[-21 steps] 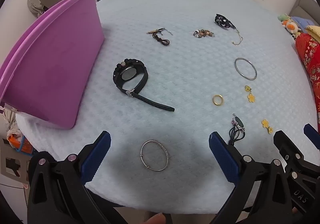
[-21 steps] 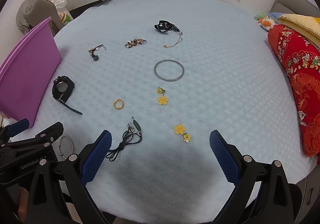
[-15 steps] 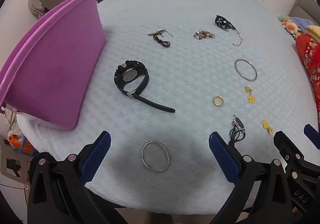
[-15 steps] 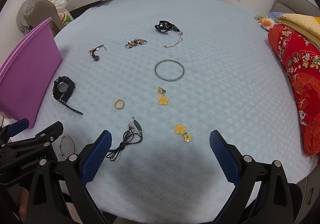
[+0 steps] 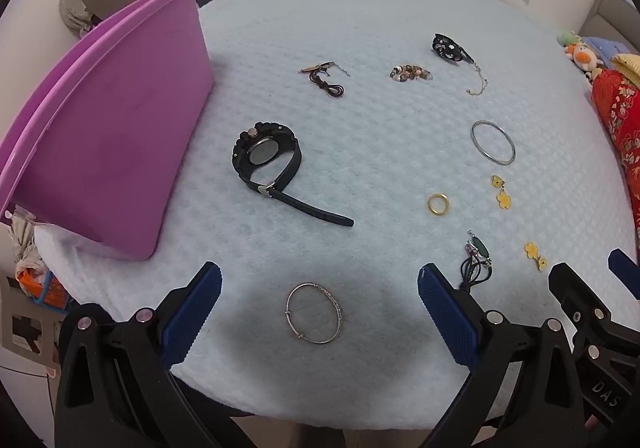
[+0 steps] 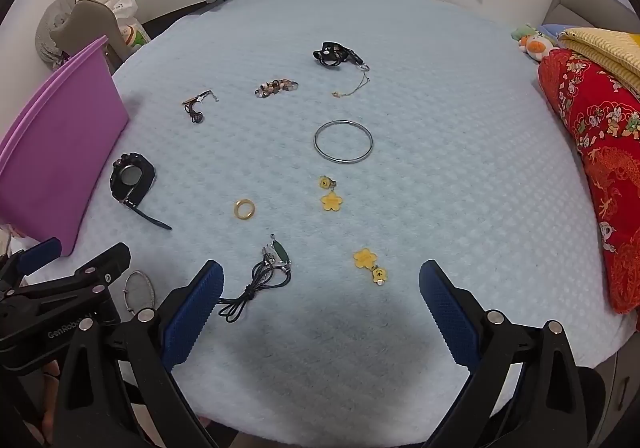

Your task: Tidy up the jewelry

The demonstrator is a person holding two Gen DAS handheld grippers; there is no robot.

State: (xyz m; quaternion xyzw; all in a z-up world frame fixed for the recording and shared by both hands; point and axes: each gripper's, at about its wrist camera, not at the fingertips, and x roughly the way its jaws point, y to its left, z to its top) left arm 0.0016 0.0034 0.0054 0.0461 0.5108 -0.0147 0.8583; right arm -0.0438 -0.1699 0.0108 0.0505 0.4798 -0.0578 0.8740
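Jewelry lies scattered on a pale blue quilted bed [image 5: 360,28]. A black watch [image 5: 266,156] rests near a purple bin [image 5: 108,136]. A thin silver bangle [image 5: 314,313] lies between the fingers of my open left gripper [image 5: 318,296]. A gold ring [image 5: 439,204], a steel bangle [image 5: 493,142] and yellow flower earrings [image 5: 502,192] lie to the right. My right gripper [image 6: 320,294] is open above the bed's near part, with a corded green pendant [image 6: 276,256] by its left finger [image 6: 192,312] and a flower earring [image 6: 370,264] ahead.
A red patterned quilt [image 6: 600,152] and soft toys [image 6: 534,42] lie along the right edge. Bead bracelet [image 6: 277,86], brown cord piece [image 6: 196,108] and black beaded piece with chain [image 6: 336,54] sit farther back. The left gripper's body [image 6: 60,300] shows at the right view's lower left.
The left wrist view has drifted slightly, so the bed's contents sit a little lower and to the right. Both grippers stay open and no jewelry has moved.
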